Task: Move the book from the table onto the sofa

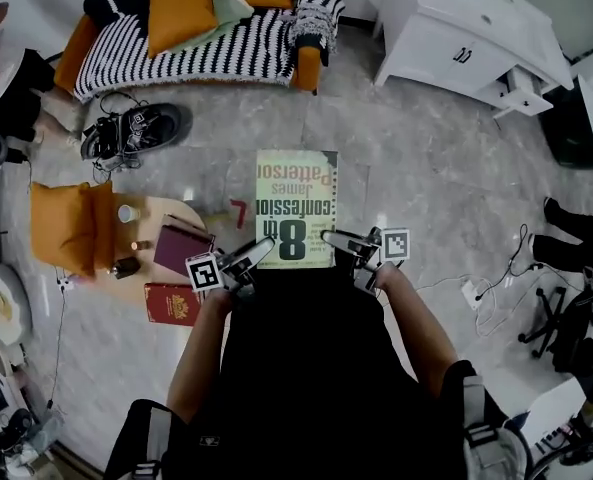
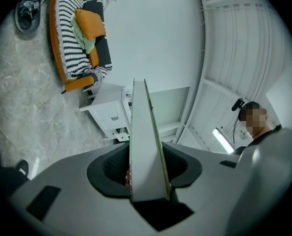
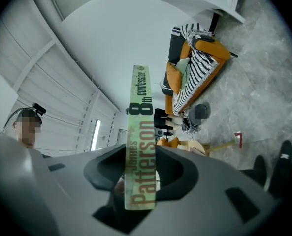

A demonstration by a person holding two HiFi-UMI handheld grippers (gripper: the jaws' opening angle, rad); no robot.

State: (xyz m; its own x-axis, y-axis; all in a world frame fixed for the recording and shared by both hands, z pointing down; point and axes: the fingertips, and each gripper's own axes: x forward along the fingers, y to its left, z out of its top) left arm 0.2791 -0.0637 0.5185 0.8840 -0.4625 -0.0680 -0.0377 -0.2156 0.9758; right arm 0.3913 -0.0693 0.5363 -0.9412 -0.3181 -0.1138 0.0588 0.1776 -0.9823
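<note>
**Book in the air, a gripper on each side**

The left gripper [image 1: 248,260] and right gripper [image 1: 344,242] each pinch a near corner of the book [image 1: 296,208]. It hangs flat over the floor, clear of the table [image 1: 166,213], with the sofa [image 1: 206,43] well ahead. It's a pale green paperback with a big "8th". It looks light, bendy and probably slick, so the two-corner hold suits it.

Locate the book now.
Head view centre: the book is clamped over the floor by the left gripper and right gripper, short of the sofa.
</note>
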